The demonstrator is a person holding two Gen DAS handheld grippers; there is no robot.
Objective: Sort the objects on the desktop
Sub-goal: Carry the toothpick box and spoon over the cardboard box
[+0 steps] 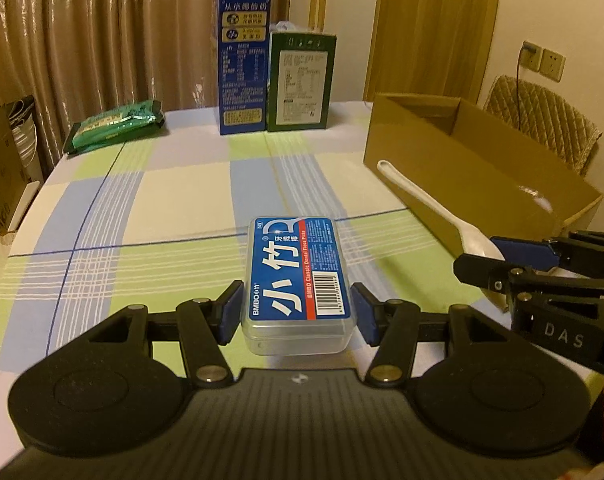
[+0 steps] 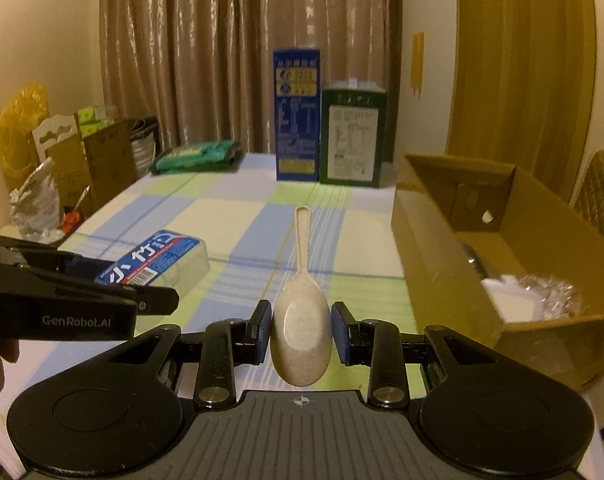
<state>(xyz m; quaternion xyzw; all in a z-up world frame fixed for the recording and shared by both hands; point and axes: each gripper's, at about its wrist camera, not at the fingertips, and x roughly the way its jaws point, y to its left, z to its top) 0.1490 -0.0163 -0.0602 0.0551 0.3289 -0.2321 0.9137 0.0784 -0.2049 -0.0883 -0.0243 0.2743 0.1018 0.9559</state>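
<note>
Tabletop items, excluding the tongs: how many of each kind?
Upright printed cartons: 2, blue and green
Open cardboard box: 1
Green packet: 1
Floss pick case: 1
Speckled spoon: 1
Total: 6

1. Left gripper (image 1: 296,311): black linkage arms, silver pivot pins, blue pads (image 1: 229,311), grey ribbed base with a crosshair mark; side lettering "GenRobot.AI" in the right wrist view.
2. Right gripper (image 2: 300,333): same black build, blue pads (image 2: 342,334), silver pins, ribbed grey base; "DAS" lettering visible from the left wrist view.
</note>
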